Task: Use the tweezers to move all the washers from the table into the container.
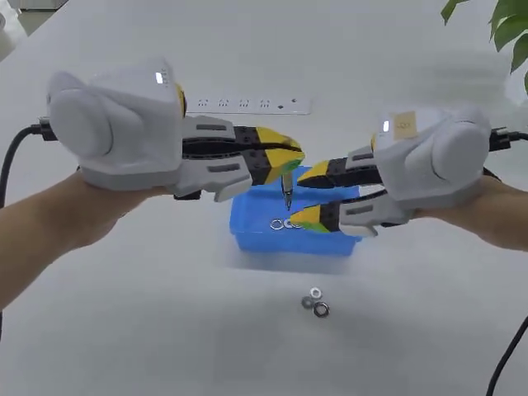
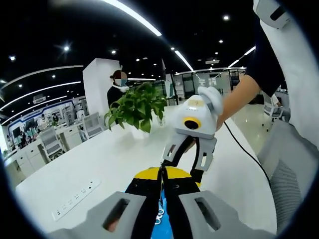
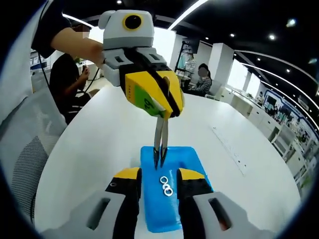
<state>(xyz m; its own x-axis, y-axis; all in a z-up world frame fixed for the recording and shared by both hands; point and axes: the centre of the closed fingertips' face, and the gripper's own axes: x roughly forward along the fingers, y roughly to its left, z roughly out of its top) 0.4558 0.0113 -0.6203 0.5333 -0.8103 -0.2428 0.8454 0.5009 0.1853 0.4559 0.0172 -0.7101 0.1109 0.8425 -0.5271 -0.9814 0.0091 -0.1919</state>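
Observation:
My left gripper (image 1: 289, 162) is shut on a pair of metal tweezers (image 1: 287, 192) that hang tips-down over the blue container (image 1: 247, 239). In the right gripper view the tweezers (image 3: 160, 142) end just above three washers (image 3: 166, 187) lying in the container (image 3: 149, 209), and I see nothing between the tips. My right gripper (image 1: 307, 198) stands open at the container's right side, its jaws either side of the container in its own view (image 3: 159, 174). Three more washers (image 1: 315, 302) lie on the white table in front of the container.
A white power strip (image 1: 247, 105) lies on the table (image 1: 124, 330) behind the grippers. Plant leaves (image 1: 503, 25) hang in at the far right corner. Black cables (image 1: 503, 363) trail from both grippers. People sit in the room behind.

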